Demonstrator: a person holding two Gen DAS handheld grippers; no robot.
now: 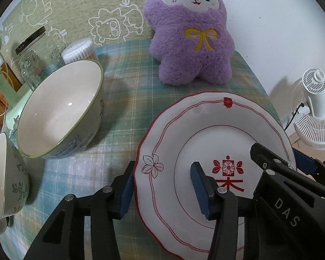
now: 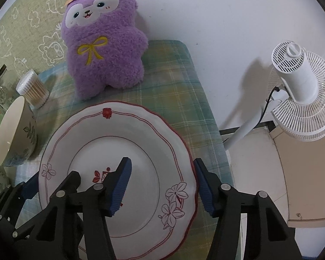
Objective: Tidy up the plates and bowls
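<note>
While both tongs straddle opposite edges of the white plate (image 1: 214, 130), the plate lies flat on the plaid-covered bench (image 1: 123, 112), toward its right side. Left tongs (image 1: 164, 189): spread wide, one blue-padded finger outside the plate's left rim, the other over the plate's well near the red printed emblem; the pads do not press the rim from both sides, so nothing is clamped. Right tongs (image 2: 164, 186): likewise spread, one finger over the well, the other just outside the right rim beside the two outlined flowers; whether that outer pad touches the rim cannot be told. Plate has a scalloped red edge, a thin red double line with a red flower at the far side. Large bowl (image 1: 60, 110), white inside with green rim and blue-green leaf pattern outside, stands on the bench to the left of the plate, apart from it. Second leaf-patterned bowl (image 1: 6, 177) sits nearer at the far left, partly cut off by the view. Purple plush toy (image 1: 190, 32) with a yellow bow stands upright at the back of the bench against the wall, behind the plate. Cotton-swab container (image 2: 33, 88) stands behind the large bowl. White fan (image 2: 301, 91) stands off the bench to the right.
</note>
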